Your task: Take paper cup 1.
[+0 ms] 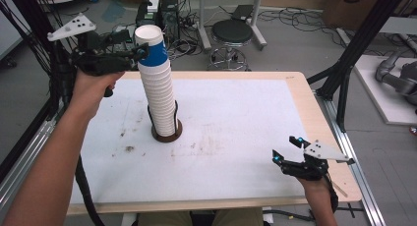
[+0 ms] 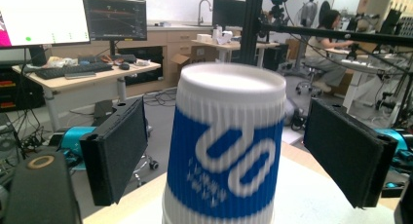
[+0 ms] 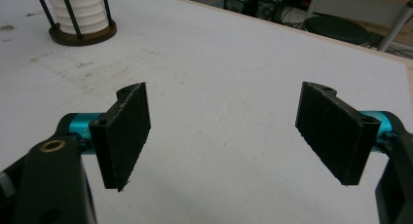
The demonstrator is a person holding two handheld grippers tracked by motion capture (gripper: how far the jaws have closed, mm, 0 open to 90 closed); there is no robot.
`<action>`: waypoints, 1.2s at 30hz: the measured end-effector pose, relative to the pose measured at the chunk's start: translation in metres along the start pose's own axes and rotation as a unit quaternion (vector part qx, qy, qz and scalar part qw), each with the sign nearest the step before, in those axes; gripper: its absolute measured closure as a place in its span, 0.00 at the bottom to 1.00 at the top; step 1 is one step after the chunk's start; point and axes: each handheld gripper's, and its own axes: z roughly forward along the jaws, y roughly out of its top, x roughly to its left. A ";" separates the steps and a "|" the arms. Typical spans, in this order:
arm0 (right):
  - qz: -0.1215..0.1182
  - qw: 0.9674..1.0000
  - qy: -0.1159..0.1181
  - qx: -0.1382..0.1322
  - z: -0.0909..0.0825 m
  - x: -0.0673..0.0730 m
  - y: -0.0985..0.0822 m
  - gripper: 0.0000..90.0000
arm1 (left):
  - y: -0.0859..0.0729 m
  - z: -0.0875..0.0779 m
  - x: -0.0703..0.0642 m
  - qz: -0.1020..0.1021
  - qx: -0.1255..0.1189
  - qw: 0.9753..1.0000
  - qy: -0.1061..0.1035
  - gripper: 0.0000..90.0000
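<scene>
Left gripper (image 2: 226,156): jaws spread, one pad on each side of the topmost white ribbed paper cup with a blue printed band (image 2: 226,151) — a visible gap on both sides, nothing pinched. That cup caps the tall stack of white ribbed paper cups (image 1: 160,96), which stands in a round brown base with thin black upright rods (image 1: 167,132) left of centre on the table and leans slightly.

Right gripper (image 3: 226,136): jaws spread wide over bare surface at the near right edge, holding nothing.

Risks, as judged from here:
- Closing off-centre would push the lean further; the rods guard the lower cups, so the upper part could topple.
- Nested ribbed cups may cling — pulling the top one could lift several.
- Too hard a squeeze would crumple the thin wall.

Surface: white sheet (image 1: 236,118) on a pale wooden tabletop (image 1: 300,83), scuffed and stained near the base. Room: grey floor, tangled cables, a black round stool (image 1: 231,34) beyond the far edge; desks with monitors in the left gripper view.
</scene>
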 end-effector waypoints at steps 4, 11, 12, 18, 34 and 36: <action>0.000 1.000 0.002 0.001 0.000 0.000 0.000 0.23 | 0.006 0.007 0.001 -0.001 0.009 1.000 0.002 0.18; 0.001 1.000 0.003 0.000 0.001 -0.001 0.000 0.23 | 0.012 0.025 0.001 0.003 0.032 0.999 0.000 0.18; 0.001 1.000 0.003 -0.001 0.001 -0.001 0.000 0.23 | 0.011 0.027 0.001 0.004 0.036 0.999 0.001 0.18; 0.001 1.000 0.004 -0.002 0.000 -0.001 0.000 0.23 | 0.009 0.033 0.002 -0.002 0.049 0.999 0.006 0.24; 0.000 1.000 0.005 -0.003 0.000 0.001 0.001 0.23 | 0.036 0.024 -0.004 0.017 0.012 1.000 -0.016 0.33; 0.000 1.000 0.007 -0.003 0.000 0.001 0.001 0.23 | 0.038 0.023 -0.004 0.013 0.007 1.000 -0.016 0.33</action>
